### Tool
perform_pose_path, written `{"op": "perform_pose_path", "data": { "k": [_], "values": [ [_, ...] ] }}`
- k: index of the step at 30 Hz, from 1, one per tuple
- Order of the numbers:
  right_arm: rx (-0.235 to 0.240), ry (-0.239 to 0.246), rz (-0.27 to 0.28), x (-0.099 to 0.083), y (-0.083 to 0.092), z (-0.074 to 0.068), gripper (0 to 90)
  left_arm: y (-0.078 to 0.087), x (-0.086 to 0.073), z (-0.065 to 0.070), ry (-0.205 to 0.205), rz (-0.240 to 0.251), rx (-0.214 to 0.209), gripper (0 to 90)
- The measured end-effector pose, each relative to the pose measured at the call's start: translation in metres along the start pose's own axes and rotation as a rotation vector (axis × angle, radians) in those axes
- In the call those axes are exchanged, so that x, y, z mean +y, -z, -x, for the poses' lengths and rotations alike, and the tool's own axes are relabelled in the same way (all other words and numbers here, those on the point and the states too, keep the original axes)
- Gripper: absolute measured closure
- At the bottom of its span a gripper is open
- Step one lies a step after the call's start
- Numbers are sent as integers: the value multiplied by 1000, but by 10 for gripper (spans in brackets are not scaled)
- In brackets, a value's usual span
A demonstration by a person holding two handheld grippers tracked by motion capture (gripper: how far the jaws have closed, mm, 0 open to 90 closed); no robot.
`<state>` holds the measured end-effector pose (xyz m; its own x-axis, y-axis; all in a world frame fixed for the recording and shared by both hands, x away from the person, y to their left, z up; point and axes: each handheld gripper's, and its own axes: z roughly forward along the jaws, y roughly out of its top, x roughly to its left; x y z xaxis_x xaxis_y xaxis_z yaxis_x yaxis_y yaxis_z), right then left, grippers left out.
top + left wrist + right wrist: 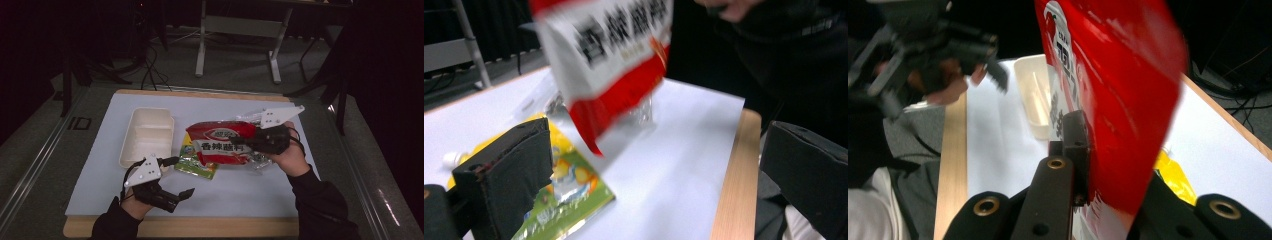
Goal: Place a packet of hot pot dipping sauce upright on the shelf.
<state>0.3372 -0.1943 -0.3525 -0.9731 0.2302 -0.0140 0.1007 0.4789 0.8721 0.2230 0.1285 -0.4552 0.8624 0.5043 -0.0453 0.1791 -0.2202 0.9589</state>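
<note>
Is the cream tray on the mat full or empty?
Empty. The high view shows the cream tray with a bare inside, while the red packet and green-yellow pouch lie outside it.

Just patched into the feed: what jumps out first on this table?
The big red-and-white snack bag stands out most: the right gripper is shut on it and holds it lifted above the middle of the white mat. Beneath its left edge lies a yellow-green pouch, flat on the mat. The left gripper hangs open with nothing between its jaws near the front edge, and an empty cream tray sits behind it.
</note>
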Motion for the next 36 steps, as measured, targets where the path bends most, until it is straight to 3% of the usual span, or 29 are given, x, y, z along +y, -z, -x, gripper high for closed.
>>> {"op": "perform_pose_path", "data": {
  "k": [6, 11, 22, 36],
  "values": [
    [-18, -16, 2, 8, -13, 8, 900, 5, -18, 3, 20, -20, -6, 16],
    [-26, -49, 8, 14, -27, 14, 900, 9, -29, 2, 29, -23, 26, 16],
    [-48, -96, 24, 28, -67, 26, 900, 12, -53, 5, 4, -20, 86, 16],
    [-56, -161, 78, 42, -119, 44, 900, 10, -69, 7, -9, -35, 95, 16]
  ]
}}
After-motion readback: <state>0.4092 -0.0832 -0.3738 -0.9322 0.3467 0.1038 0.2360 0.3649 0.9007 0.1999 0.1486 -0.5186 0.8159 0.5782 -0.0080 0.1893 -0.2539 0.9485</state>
